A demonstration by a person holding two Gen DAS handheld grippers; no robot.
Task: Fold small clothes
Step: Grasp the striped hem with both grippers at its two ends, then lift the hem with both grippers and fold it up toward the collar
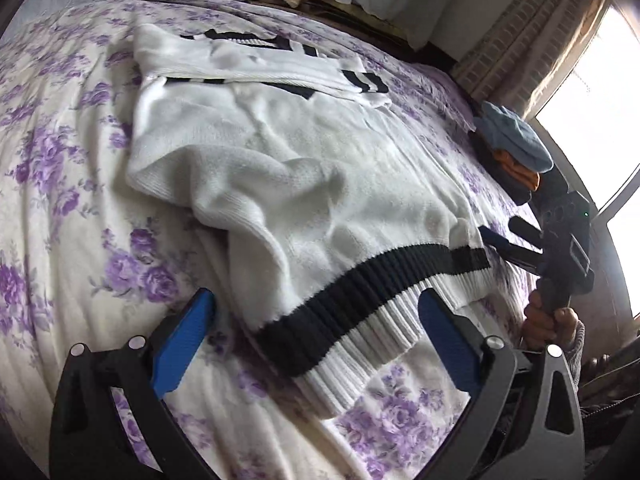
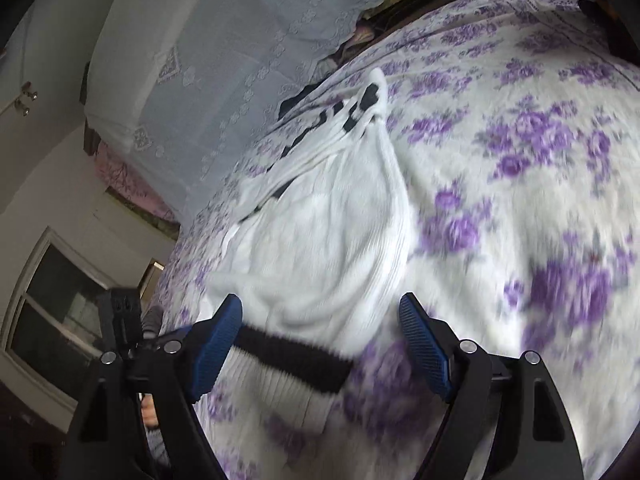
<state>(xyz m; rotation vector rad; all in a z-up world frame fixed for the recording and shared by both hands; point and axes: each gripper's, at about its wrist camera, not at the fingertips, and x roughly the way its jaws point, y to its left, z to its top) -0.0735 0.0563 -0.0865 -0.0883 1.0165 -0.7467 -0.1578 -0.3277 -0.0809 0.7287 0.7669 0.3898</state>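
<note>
White knitted sweater [image 1: 280, 168] lay partly folded on the flowered bed [image 1: 60, 168], its black-striped hem [image 1: 360, 280] nearest both tools. Left of the hem, the left tool [image 1: 316, 320] stood spread, holding nothing. Right of it, the right tool [image 2: 320, 340] was spread too. Next move, I judge: pinch both hem corners; bed beyond the sweater gave free room.

A bed covered by a white bedspread [image 1: 60, 184] with purple floral print fills the room. A white lace cloth [image 2: 224, 40] hangs behind it. A bright window [image 1: 592, 92] with patterned curtain [image 1: 520, 48] admits daylight.
</note>
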